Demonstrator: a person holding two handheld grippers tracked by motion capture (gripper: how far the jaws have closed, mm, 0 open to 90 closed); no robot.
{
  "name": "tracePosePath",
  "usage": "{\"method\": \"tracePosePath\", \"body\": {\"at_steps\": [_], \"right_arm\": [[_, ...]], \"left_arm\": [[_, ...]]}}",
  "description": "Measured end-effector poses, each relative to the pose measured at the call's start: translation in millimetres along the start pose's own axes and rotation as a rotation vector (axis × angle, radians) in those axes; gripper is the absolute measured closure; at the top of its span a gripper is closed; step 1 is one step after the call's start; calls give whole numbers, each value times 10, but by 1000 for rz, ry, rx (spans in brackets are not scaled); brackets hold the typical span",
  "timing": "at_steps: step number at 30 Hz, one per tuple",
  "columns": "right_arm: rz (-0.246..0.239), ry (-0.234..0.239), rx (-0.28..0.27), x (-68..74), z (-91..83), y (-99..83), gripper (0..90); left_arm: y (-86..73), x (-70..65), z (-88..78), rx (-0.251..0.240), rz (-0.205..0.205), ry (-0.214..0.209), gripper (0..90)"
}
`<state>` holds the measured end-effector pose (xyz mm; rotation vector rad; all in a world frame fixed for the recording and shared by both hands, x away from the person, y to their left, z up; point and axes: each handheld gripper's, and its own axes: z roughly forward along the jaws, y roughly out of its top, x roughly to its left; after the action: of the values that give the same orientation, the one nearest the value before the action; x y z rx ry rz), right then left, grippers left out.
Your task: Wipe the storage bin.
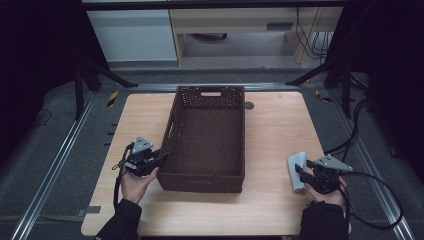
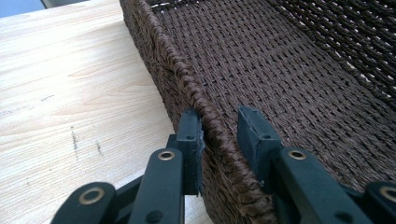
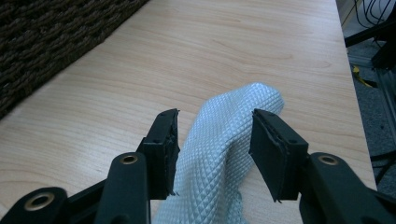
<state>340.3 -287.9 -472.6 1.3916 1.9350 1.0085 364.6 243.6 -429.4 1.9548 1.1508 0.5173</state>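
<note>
Wicker basket [image 1: 207, 137] sat mid-tabletop [image 1: 272, 125], its left rim straddled by the left gripper [image 2: 219, 133], whether pinched I couldn't tell; right gripper [image 3: 214, 140] fingers gaped around the cloth [image 3: 224, 149] near the right edge.

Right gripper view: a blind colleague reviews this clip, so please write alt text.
The right gripper stands open with a pale blue waffle-textured cloth lying between its black jaws on a light wooden table. A dark brown woven basket sits at upper left.

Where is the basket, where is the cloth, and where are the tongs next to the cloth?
basket [image 1: 175, 117], high view, on its left rim.
cloth [image 3: 219, 140], right gripper view, on its middle fold.
right tongs [image 3: 215, 140], right gripper view, midway between the two tips, over the cloth.
</note>
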Motion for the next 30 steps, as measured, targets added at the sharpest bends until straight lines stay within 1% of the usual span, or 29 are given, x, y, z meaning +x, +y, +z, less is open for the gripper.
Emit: {"method": "tracePosePath", "body": {"at_steps": [4, 7, 11, 14, 16, 20, 23, 27, 30], "right_arm": [[-12, -3, -31, 16, -26, 76, 481], [-23, 7, -62, 61, -52, 172, 473], [-19, 49, -87, 162, -75, 308, 451], [-12, 95, -96, 265, -65, 401, 437], [-6, 137, -100, 336, -39, 464, 427], [-20, 187, -110, 493, 31, 612, 438], [-22, 224, -133, 610, 85, 763, 443], [-39, 259, -145, 771, 209, 960, 443], [-32, 282, -146, 875, 309, 1075, 452]], "left_arm": [[0, 6, -1, -3, -3, -1, 707], [1, 5, -1, -3, -3, 0, 708], [0, 7, 0, -4, -3, -2, 708], [0, 8, 0, -4, -3, -2, 708], [1, 6, -1, -2, -3, -1, 707], [1, 8, 0, -4, -3, -2, 707], [1, 7, -1, -3, -3, -1, 707], [1, 7, 0, -3, -3, -2, 707], [1, 9, 1, -4, -4, -3, 707]]}}
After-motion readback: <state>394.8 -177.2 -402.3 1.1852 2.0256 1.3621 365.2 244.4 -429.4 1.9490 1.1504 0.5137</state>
